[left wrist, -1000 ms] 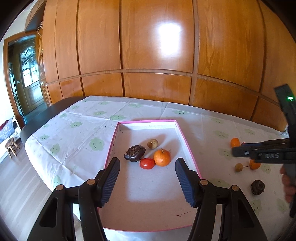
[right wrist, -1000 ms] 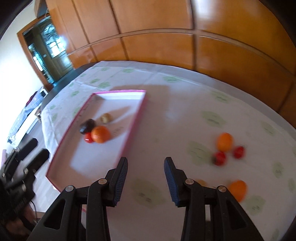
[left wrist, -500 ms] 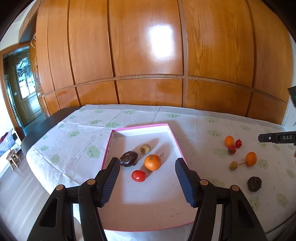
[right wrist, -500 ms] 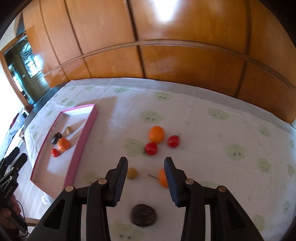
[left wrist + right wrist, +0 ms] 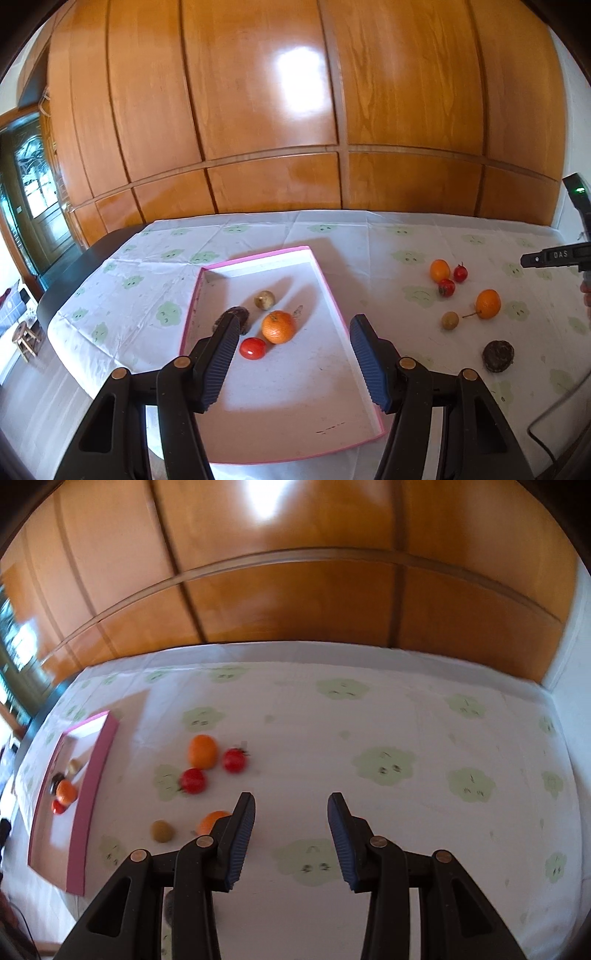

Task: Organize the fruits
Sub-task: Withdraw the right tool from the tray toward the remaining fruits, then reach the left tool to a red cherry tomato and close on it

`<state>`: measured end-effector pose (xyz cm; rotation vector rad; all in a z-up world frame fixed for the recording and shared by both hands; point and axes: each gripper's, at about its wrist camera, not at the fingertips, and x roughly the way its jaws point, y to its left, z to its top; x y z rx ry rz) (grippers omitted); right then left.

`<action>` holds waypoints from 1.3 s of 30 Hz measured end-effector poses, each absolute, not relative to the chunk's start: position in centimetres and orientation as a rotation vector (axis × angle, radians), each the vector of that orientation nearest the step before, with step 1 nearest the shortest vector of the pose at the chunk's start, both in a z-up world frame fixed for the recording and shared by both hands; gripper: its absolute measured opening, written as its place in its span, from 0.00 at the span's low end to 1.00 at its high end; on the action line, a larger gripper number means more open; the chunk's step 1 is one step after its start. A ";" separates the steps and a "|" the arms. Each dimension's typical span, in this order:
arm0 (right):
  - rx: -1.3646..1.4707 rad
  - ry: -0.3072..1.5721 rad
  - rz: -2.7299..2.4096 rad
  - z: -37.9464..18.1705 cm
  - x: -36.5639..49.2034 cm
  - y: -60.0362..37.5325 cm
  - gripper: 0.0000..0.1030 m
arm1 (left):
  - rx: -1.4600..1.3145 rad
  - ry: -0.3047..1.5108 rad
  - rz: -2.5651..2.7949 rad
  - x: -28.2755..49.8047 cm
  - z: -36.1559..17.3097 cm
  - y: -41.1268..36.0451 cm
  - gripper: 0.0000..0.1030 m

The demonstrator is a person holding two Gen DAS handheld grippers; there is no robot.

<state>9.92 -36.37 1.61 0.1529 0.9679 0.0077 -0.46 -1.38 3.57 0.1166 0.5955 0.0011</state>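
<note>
The left gripper point(image 5: 291, 354) stands half open with nothing between its ribbed blue pads, hovering over the near part of the pink-rimmed tray point(image 5: 332, 295). The right gripper point(image 5: 291, 834) is parted more narrowly, also empty, above bare tablecloth point(image 5: 406, 720). Only the left wrist view shows the tray's white floor clearly, with four fruits: a dimpled orange point(image 5: 279, 326), a glossy red tomato point(image 5: 253, 348), a small tan round fruit point(image 5: 264, 299) and a dark wrinkled fruit point(image 5: 236, 317) partly behind the left finger. It also shows six fruits loose on the cloth to the right, including a dark rough one point(image 5: 498, 355) that the right wrist view mostly hides behind its own finger. The right wrist view, blurred, shows two loose oranges, two red fruits point(image 5: 192, 780) and one tan fruit point(image 5: 161, 830) left of its fingers. The cloth is white with green prints; behind it stands glossy wooden panelling point(image 5: 258, 110).
</note>
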 end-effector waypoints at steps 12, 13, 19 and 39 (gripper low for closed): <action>0.252 1.014 -0.092 0.9 10.1 -38.9 0.40 | 0.119 0.769 -0.214 3.3 1.3 -6.4 0.58; 0.250 1.014 -0.090 0.9 10.2 -38.8 0.40 | 0.121 0.782 -0.231 3.7 1.2 -6.8 0.56; 0.242 1.010 -0.074 1.1 10.3 -38.4 0.40 | 0.112 0.853 -0.303 6.3 0.6 -8.8 0.48; 0.279 0.997 -0.035 1.6 10.6 -38.2 0.40 | 0.072 1.038 -0.485 15.6 -3.7 -18.0 0.37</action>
